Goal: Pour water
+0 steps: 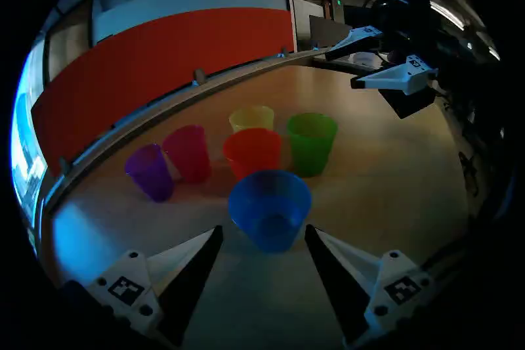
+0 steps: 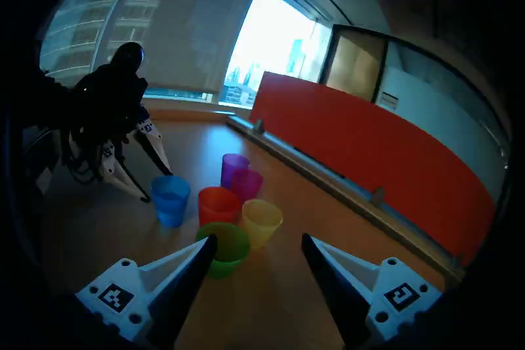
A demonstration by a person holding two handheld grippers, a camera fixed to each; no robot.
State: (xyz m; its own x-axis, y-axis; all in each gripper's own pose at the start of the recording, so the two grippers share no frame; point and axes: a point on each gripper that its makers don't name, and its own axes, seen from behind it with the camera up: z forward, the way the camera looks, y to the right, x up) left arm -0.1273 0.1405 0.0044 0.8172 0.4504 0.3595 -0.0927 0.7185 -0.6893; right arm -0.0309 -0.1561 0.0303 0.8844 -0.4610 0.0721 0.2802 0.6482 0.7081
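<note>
Close in on the table (image 1: 394, 173), held left gripper (image 1: 264, 230) spread, blue cup (image 1: 270, 209) between its tips. Behind, found orange cup (image 1: 252, 150), green cup (image 1: 311, 141), yellow cup (image 1: 251, 117), pink cup (image 1: 188, 152), purple cup (image 1: 149, 171) bunched together. Farthest, held right gripper (image 1: 341, 69) spread, aloft.

Six translucent plastic cups stood upright on a table (image 1: 394, 173): blue (image 1: 270, 211), red (image 1: 252, 150), green (image 1: 311, 140), yellow (image 1: 252, 117), pink (image 1: 189, 152), purple (image 1: 150, 171). Blue stood just apart from the others.
</note>
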